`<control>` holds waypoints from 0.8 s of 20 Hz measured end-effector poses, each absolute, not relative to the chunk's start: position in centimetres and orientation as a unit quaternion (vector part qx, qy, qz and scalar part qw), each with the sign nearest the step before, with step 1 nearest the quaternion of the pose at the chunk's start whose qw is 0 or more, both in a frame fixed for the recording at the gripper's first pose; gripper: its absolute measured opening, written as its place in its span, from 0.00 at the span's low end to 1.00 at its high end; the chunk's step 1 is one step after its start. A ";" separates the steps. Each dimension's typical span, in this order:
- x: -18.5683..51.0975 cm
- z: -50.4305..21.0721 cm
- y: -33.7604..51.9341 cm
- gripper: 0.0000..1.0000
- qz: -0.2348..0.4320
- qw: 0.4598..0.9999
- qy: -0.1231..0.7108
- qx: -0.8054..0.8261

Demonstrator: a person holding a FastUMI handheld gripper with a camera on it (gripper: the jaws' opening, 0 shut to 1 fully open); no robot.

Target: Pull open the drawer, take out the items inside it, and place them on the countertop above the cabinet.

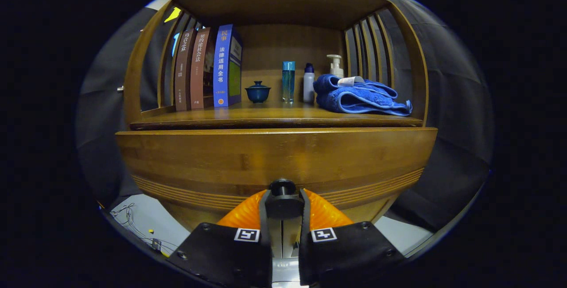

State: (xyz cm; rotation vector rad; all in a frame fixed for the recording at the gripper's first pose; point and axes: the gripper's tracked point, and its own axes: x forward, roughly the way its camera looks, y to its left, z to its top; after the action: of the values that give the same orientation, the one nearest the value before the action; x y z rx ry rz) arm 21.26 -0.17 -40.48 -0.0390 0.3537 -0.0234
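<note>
**Gripper clamped on drawer knob, drawer front just off the cabinet**

As seen from the gripper view, the gripper (283,199) has both fingers (265,210) pressed onto the dark round knob (282,187) of the drawer (274,159), one finger each side, knob pinched between them. The knob sits at the lower middle of the wooden drawer front, just above a band of horizontal grooves. The drawer front stands slightly forward of the cabinet (133,79); its top edge shows as a lit strip under the tabletop (266,117). Drawer interior hidden, contents cannot be told.

On the tabletop above the drawer, inside the open wooden compartment: three upright books (206,68) at the left side, the blue one nearest the middle. Next to them a small dark blue lidded cup (258,91), then a tall clear blue bottle (288,81), a white bottle with dark cap (308,83), and a white pump bottle (335,65) behind a folded blue towel (359,98) at the right. Slatted side walls on both sides. Pale floor below the cabinet, thin wires (133,221) lying on it at the left.
</note>
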 end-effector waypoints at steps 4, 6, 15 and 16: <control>18.0 -39.9 -0.5 0.28 -0.012 0.985 0.171 -0.012; 16.6 -39.7 -0.6 0.27 -0.014 0.986 0.168 -0.011; 12.1 -39.2 -1.1 0.28 -0.015 0.987 0.163 -0.003; 11.9 -39.2 -1.0 0.28 -0.015 0.987 0.162 -0.001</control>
State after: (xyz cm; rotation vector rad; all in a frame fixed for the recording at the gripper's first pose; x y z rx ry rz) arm 11.87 -0.99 -39.25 -0.0026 0.3255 -0.0292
